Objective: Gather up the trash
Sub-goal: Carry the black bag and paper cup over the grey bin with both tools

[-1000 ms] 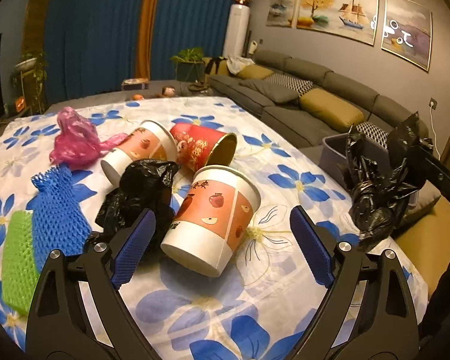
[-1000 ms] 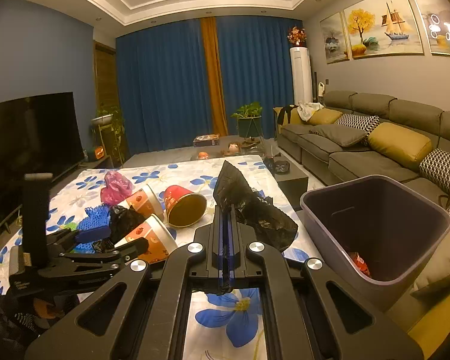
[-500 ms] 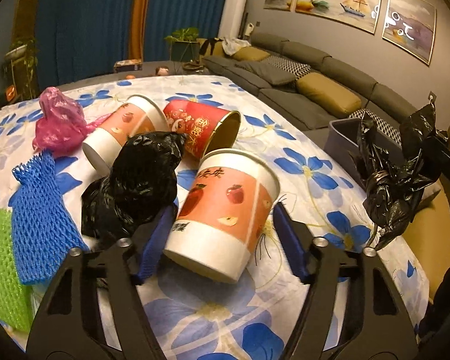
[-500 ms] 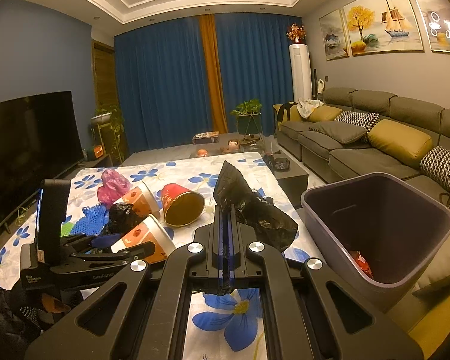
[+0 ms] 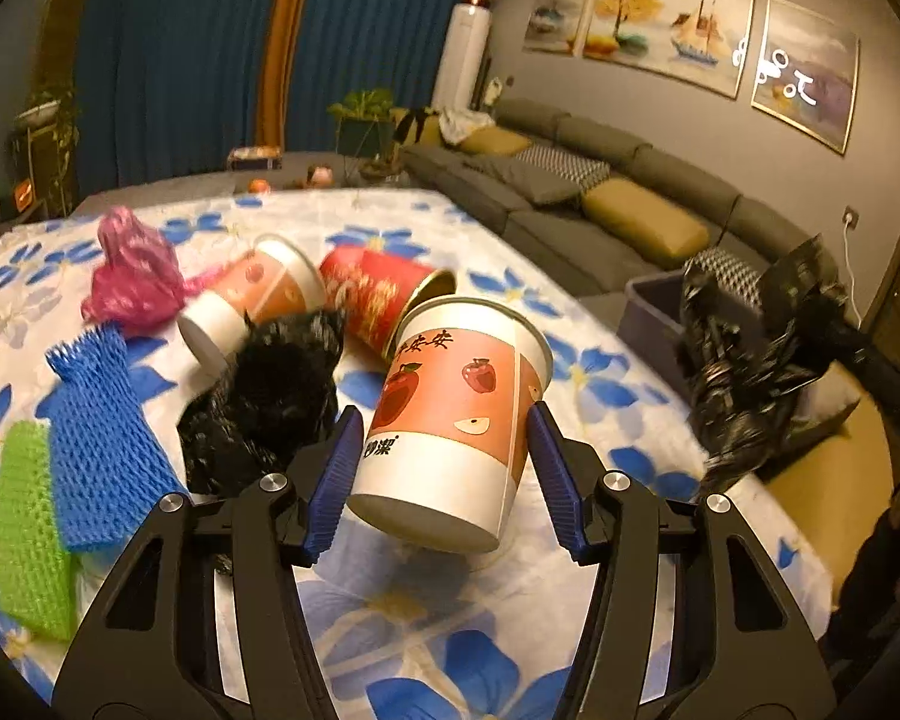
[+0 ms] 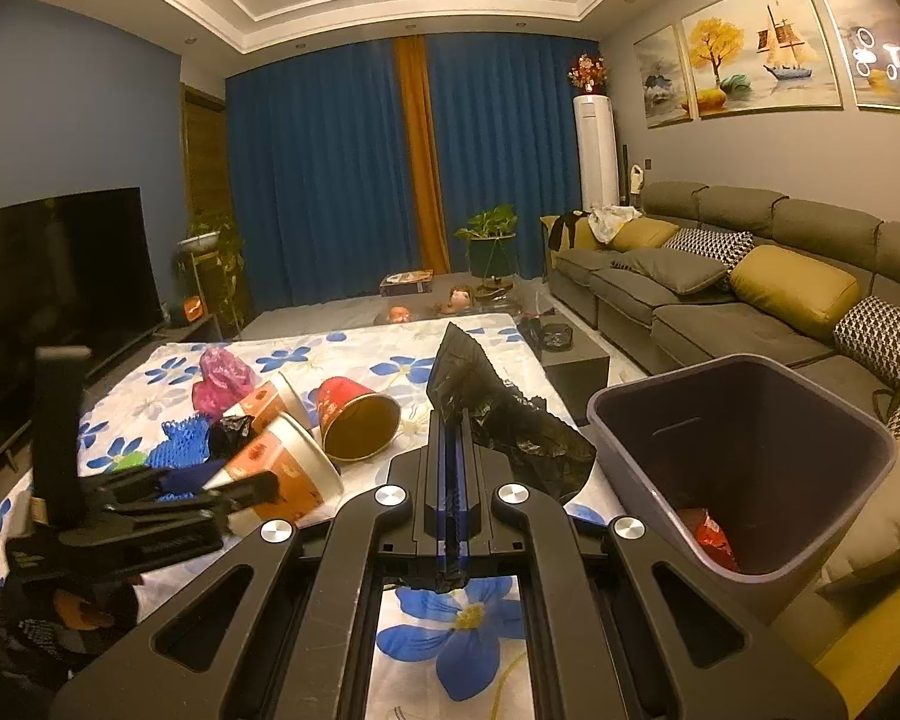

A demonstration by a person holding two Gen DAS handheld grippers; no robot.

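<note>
While its jaws have just been closing, the left hand-held gripper clamps the apple-print cup. Right hand-held gripper is fully closed, pinching a black bag beside the bin.

Grey sofa, landmark: yellow cushions on it; three paintings above; white tower unit at its far end; potted plant and blue curtains beyond; television opposite.

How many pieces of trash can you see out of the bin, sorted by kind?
Paper cups: 3 (apple cup, second apple cup, red cup)
Black bags: 2 (on table, in right gripper)
Pink bag: 1
Foam nets: 2 (blue, green)
Total: 8
</note>
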